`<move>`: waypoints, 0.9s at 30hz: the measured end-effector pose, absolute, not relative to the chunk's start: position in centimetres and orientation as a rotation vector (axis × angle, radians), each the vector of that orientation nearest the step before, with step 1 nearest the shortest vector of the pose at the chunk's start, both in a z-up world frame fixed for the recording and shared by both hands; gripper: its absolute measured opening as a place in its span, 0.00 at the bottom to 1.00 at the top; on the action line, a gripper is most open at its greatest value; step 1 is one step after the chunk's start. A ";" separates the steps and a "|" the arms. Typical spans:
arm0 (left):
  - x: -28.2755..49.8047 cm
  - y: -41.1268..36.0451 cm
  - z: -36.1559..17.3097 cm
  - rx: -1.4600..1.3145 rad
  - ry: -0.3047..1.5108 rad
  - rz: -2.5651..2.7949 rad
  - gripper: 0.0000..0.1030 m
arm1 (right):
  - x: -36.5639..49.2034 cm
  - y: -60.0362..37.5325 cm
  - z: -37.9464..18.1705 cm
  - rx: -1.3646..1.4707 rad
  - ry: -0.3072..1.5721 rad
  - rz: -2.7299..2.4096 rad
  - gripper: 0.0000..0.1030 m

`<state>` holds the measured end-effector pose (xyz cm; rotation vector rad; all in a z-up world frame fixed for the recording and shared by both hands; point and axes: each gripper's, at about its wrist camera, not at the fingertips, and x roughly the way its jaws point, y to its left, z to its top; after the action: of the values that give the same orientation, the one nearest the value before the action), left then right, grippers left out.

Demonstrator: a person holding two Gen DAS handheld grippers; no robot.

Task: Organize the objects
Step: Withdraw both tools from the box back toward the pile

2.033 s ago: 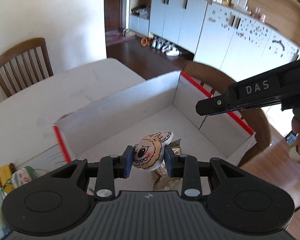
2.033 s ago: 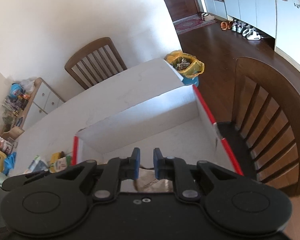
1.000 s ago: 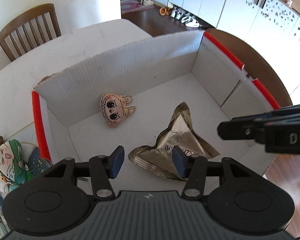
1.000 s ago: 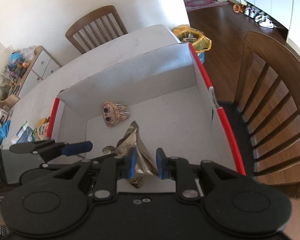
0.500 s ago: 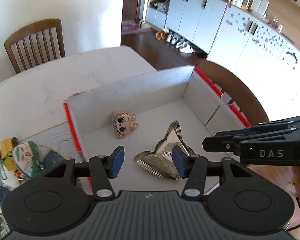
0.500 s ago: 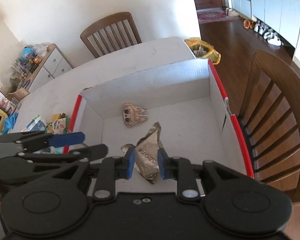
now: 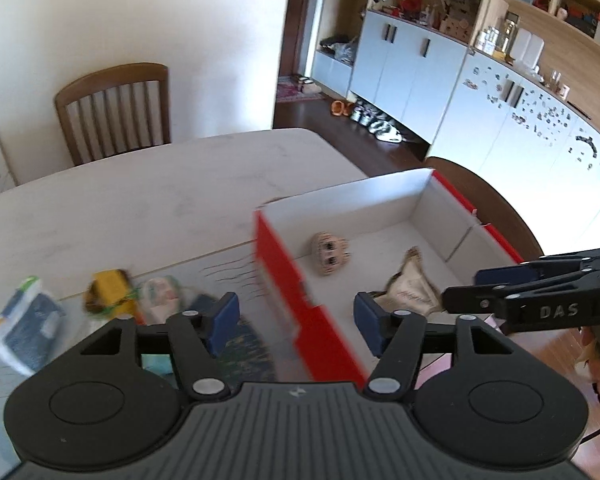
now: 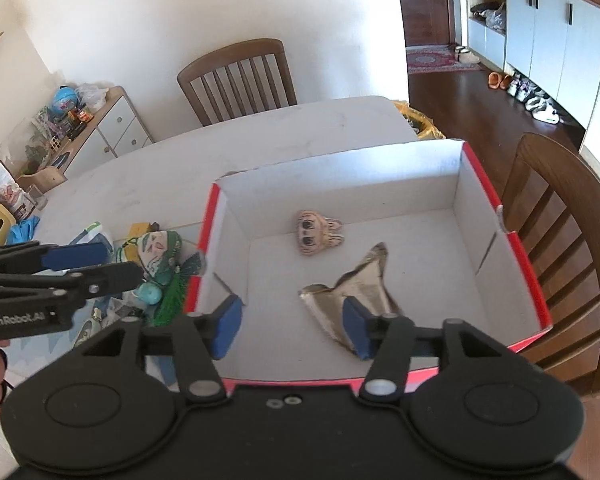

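Observation:
A white cardboard box with red edges (image 8: 456, 176) (image 7: 284, 264) stands on the table. Inside it lie a tan plush face (image 8: 314, 232) (image 7: 330, 252) and a crumpled gold foil packet (image 8: 350, 284) (image 7: 408, 288). My right gripper (image 8: 292, 326) hovers above the box's near side, its jaws opening with nothing between them. My left gripper (image 7: 296, 322) hangs over the box's left wall, jaws opening and empty. Left of the box sit a green-haired doll face (image 8: 158, 252) (image 7: 160, 292), a yellow item (image 7: 108, 290) and a white-blue packet (image 7: 24, 320).
Wooden chairs stand at the table's far side (image 8: 238, 78) and by the box's right side (image 8: 556, 216). A low cabinet with toys (image 8: 84, 128) is at the far left. A yellow bin (image 8: 420, 120) sits on the floor beyond the table.
Both grippers pulled back and rose from the box. The right gripper's jaws went from nearly shut to wide apart, the foil packet left lying in the box. The left one swung left toward the loose items.

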<state>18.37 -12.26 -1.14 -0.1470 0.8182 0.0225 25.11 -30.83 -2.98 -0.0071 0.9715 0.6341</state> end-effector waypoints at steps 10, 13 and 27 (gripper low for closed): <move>13.5 -5.8 -1.8 -0.125 0.823 0.051 0.77 | 21.0 -26.9 -2.6 -0.003 0.936 0.580 0.83; 12.2 -3.8 -2.0 -0.120 0.816 0.068 0.79 | 19.8 -25.4 -2.7 -0.017 0.931 0.578 0.88; 9.5 5.0 -3.9 -0.123 0.785 0.156 0.97 | 15.6 -17.5 -2.8 -0.079 0.904 0.666 0.89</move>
<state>9.52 5.04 -3.88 -0.1229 0.7848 0.1561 15.65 -17.53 -2.81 -0.0786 0.9044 0.6661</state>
